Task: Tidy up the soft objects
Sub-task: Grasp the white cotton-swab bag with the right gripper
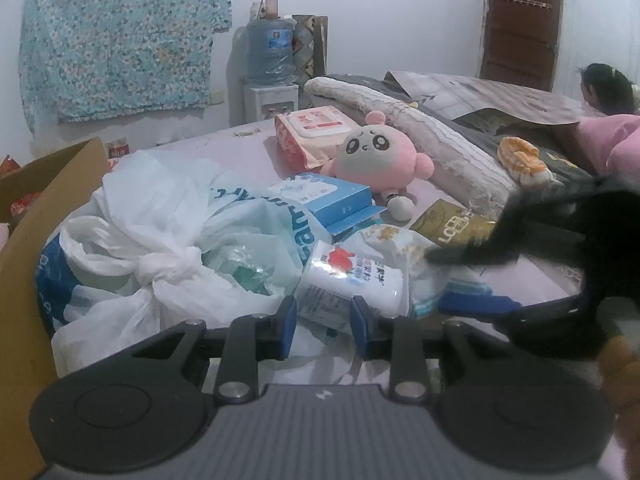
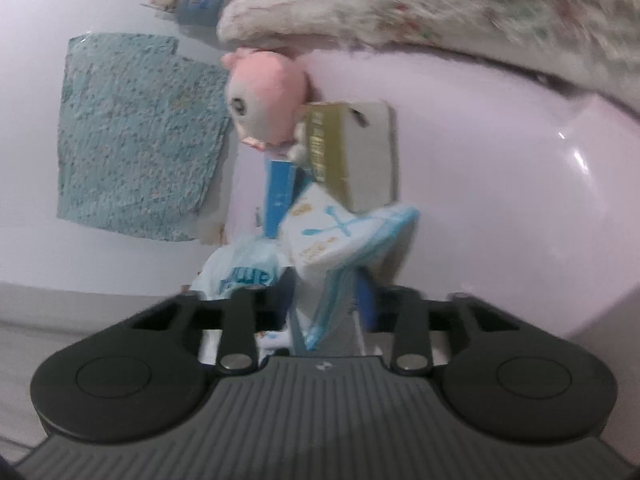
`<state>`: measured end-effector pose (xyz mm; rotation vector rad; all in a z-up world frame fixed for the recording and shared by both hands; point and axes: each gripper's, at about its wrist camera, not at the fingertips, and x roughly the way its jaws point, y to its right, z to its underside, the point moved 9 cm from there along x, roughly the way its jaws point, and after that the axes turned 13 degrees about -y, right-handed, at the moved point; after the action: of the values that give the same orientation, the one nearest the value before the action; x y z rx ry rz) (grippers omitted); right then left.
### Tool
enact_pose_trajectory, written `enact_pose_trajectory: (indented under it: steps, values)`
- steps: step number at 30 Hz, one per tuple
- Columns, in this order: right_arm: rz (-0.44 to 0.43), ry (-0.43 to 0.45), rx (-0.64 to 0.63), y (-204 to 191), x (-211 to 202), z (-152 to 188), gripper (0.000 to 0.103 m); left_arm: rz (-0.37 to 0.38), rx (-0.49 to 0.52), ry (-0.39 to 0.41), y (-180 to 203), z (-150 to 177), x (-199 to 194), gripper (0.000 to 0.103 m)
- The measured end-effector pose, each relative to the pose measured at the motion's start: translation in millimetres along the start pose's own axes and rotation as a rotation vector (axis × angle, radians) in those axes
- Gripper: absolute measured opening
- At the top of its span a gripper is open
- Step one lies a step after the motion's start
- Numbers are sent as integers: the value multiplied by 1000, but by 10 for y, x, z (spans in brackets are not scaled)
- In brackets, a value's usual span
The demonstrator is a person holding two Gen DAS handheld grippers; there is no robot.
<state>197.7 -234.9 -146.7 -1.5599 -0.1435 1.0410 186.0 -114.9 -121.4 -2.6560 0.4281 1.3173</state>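
lilac bed point(image 1: 248, 148), floral wall cloth point(image 1: 120, 40)

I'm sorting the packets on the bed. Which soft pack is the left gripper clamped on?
The left gripper is shut on the white tissue pack with the red print, nearest the camera. The pink wipes pack and blue box lie farther back, untouched.

You have one pink plush toy point(image 1: 378, 152) at twelve o'clock on the bed, one pink wipes pack point(image 1: 308, 132) behind it and one blue box point(image 1: 328, 196) in front. Count two white tied plastic bags point(image 1: 160, 240) at nine o'clock, three small soft packets point(image 1: 352, 276) at the centre, one gold pouch point(image 1: 452, 220) at two o'clock, one orange striped cloth point(image 1: 520, 160) and one cardboard box point(image 1: 48, 200).
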Motion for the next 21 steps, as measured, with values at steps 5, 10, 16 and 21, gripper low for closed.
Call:
enact_pose_trajectory:
  steps: [5, 10, 16, 21]
  values:
    - [-28, 39, -73, -113, -54, 16, 10, 4, -15, -13, -45, 28, 16, 30]
    - [-60, 68, -182, -363, -350, 37, 3, 11, -34, -16, -70, 45, 10, 30]
    - [51, 36, -378, -535, -604, 145, 9, 10, -37, -17, -61, 26, 18, 30]
    - [214, -25, -547, -610, -424, 90, 59, 2, -47, -21, -60, 14, 29, 30]
